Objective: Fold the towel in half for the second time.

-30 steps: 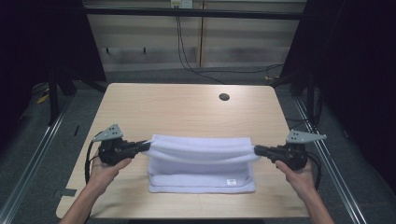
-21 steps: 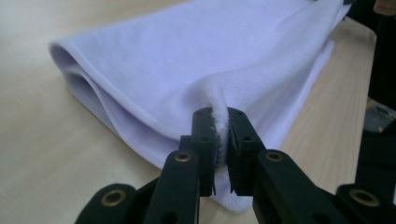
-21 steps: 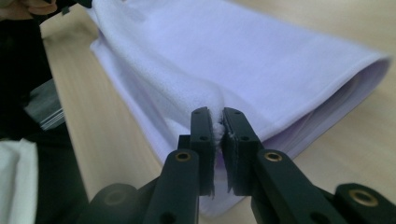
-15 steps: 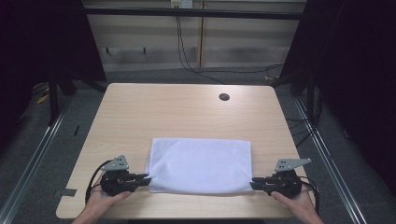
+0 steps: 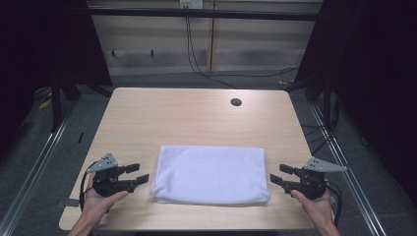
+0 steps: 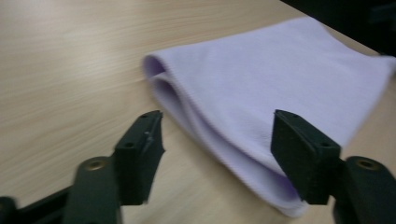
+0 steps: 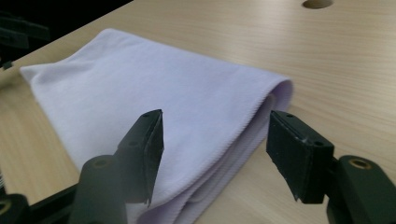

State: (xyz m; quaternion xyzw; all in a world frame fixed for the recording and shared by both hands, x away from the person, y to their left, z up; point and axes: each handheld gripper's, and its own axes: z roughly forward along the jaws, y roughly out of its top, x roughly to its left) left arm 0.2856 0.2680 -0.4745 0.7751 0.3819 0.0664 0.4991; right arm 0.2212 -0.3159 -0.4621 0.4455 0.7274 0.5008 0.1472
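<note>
A white folded towel (image 5: pixel 210 173) lies flat on the wooden table (image 5: pixel 196 118), near its front edge. My left gripper (image 5: pixel 138 175) rests open just off the towel's left edge, holding nothing. My right gripper (image 5: pixel 278 175) stands open just off the right edge, also empty. In the left gripper view the towel (image 6: pixel 261 98) shows its layered fold between and beyond the left gripper (image 6: pixel 217 135). The right gripper view has the towel (image 7: pixel 154 102) lying under and past the right gripper (image 7: pixel 215 140), folded edge toward the right jaw.
A round cable hole (image 5: pixel 236 102) sits in the tabletop at the back right. Metal rails (image 5: pixel 44 147) run along the floor on both sides of the table. Cables (image 5: pixel 206 54) hang behind the far edge.
The towel was held stretched between both grippers, then brought down folded toward the front edge. Both grippers have let go and drawn back a little from its ends.
</note>
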